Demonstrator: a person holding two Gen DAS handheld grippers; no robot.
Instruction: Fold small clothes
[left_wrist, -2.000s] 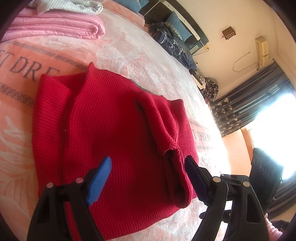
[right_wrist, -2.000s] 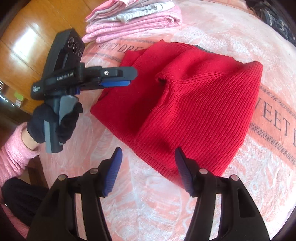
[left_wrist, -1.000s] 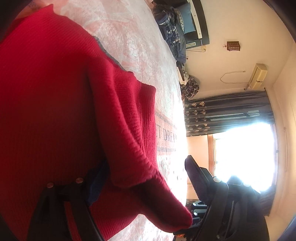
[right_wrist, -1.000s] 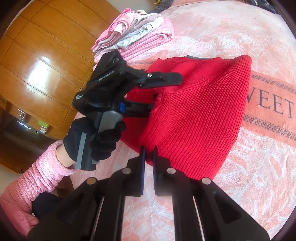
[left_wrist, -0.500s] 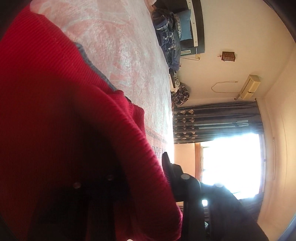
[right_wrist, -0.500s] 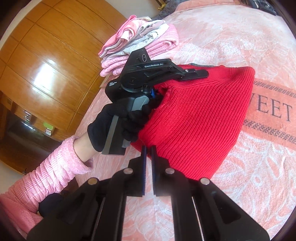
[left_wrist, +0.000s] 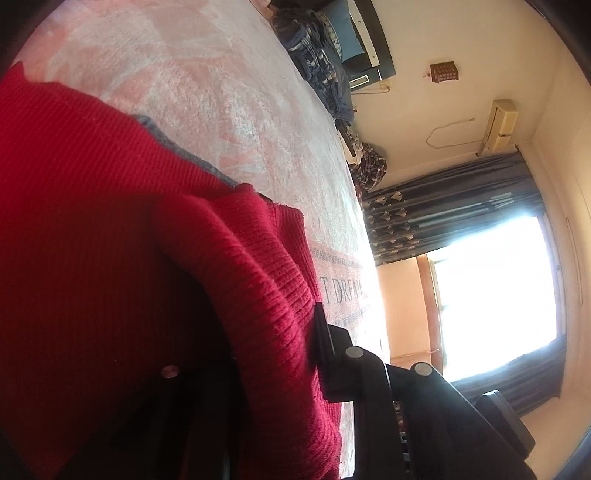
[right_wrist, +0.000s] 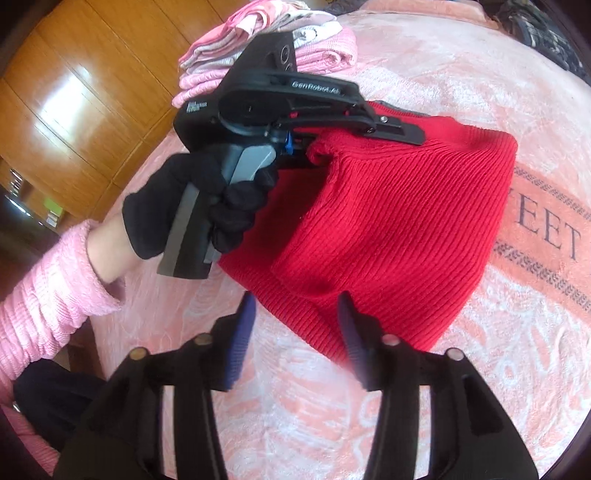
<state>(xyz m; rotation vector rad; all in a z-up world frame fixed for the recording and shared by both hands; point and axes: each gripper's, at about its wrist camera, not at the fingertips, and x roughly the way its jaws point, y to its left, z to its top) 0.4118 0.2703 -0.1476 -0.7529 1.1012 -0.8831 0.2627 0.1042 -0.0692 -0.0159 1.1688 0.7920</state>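
- Presently your left gripper (right_wrist: 317, 144) is clamped on a fold of the red sweater (right_wrist: 399, 221), near its upper left edge in the right wrist view; the knit bunches where the fingers meet.
- From the left wrist view, the sweater (left_wrist: 110, 258) drapes over the gripper (left_wrist: 273, 343) and hides one finger; only the right-hand finger (left_wrist: 321, 332) shows, pressed against the knit.
- Your left hand (right_wrist: 195, 206), in a black glove, wraps the grey handle; a pink sleeve (right_wrist: 48, 288) runs off to the lower left.
- Your right gripper (right_wrist: 295, 332) hangs with its jaws spread wide, blue pads (right_wrist: 242, 328) apart, holding nothing.
- It sits just short of the sweater's near hem; whether the right-hand pad touches the hem, you cannot tell.
- Sweater lies on the pink blanket (right_wrist: 461, 387), partly folded: one layer doubled over another, the held part lifted off the bed.
- Woven lettering "EET" (right_wrist: 546, 232) shows on the blanket to the right of the sweater.
- A stack of folded pink and grey clothes (right_wrist: 258, 40) sits beyond the left gripper, near the wooden panel wall (right_wrist: 74, 92).
- Left wrist view also takes in a dark curtain (left_wrist: 443, 206) beside a bright window (left_wrist: 491, 291) and a heap of dark plaid clothes (left_wrist: 314, 66) at the far end of the bed.
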